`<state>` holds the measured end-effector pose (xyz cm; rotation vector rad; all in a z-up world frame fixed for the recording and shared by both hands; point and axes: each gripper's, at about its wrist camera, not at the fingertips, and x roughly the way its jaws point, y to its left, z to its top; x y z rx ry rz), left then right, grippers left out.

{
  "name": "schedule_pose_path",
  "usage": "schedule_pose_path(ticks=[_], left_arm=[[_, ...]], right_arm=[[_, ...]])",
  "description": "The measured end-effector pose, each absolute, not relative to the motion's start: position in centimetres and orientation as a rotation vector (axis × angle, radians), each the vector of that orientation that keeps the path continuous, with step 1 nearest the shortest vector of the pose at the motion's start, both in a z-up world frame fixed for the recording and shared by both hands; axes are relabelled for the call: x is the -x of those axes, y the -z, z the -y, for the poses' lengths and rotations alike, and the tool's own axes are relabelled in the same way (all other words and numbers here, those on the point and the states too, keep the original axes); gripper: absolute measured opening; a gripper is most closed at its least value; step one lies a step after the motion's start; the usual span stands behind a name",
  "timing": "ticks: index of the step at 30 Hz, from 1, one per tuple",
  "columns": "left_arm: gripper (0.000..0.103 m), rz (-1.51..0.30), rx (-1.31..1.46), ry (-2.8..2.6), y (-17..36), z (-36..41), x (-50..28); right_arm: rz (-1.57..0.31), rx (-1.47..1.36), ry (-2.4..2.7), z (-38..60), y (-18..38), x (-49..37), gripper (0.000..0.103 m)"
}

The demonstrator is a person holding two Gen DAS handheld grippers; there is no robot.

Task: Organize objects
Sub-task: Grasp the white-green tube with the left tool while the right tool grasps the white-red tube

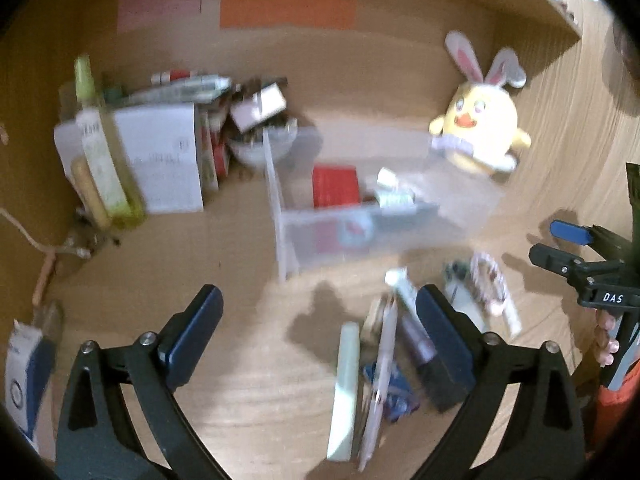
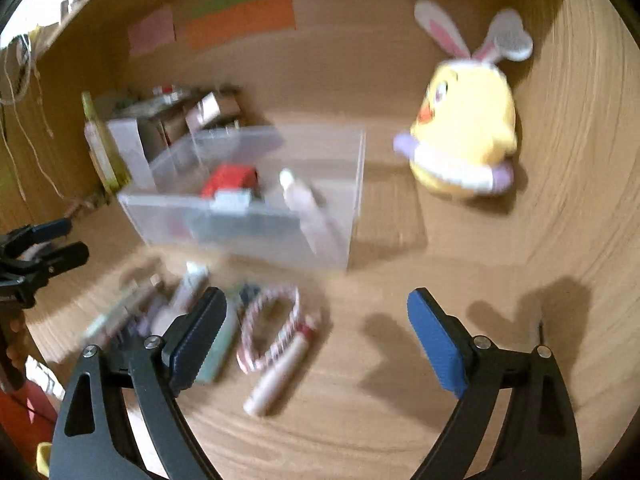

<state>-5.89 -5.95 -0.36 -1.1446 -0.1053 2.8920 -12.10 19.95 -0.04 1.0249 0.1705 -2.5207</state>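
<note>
Wooden bench (image 2: 400,420): clear bin (image 2: 248,224) already holds a red box (image 2: 230,178) and a tube; pens, tubes and striped cord (image 2: 272,328) remain loose in front. Left gripper (image 1: 320,336) and right gripper (image 2: 316,332) jaws wide, empty.

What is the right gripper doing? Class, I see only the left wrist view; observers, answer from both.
Observer: The right gripper is open and empty, its fingers wide apart above the wooden desk.
Operator: What lies nearest its fingers?
Observer: A red-and-white striped cord loop lies beside a white tube with a red band, near the finger on the picture's left.
Operator: Anything outside my frame?
Observer: Thin pale strings hang down at the upper left edge.
</note>
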Motion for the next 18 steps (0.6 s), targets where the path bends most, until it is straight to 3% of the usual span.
schedule_pose_path(ticks=[4,6,8,10,12,18], left_arm=[[0.098,0.098,1.21,-2.898,2.5,6.0,5.1],[0.092,0.093,1.231,-2.901,3.3,6.1,4.7],[0.078,0.1,1.26,-2.879,3.9,6.1,4.3],[0.078,0.108,1.275,-2.859,4.3,6.0,4.0],[0.076,0.095,1.28,-2.851,4.6,5.7,3.8],[0.056,0.092,1.328,-2.803,5.8,5.5,3.9]], right_arm=[[-0.191,-1.1,2.473,-19.5,2.5,11.4,0.091],[-0.194,-1.122,2.452,-19.1,3.2,11.1,0.091],[-0.202,-1.139,2.436,-18.8,3.8,10.8,0.091],[-0.199,-1.168,2.407,-18.5,4.3,10.7,0.089],[-0.174,-1.192,2.379,-18.4,4.7,10.7,0.084],[-0.191,-1.216,2.391,-18.5,5.2,10.9,0.056]])
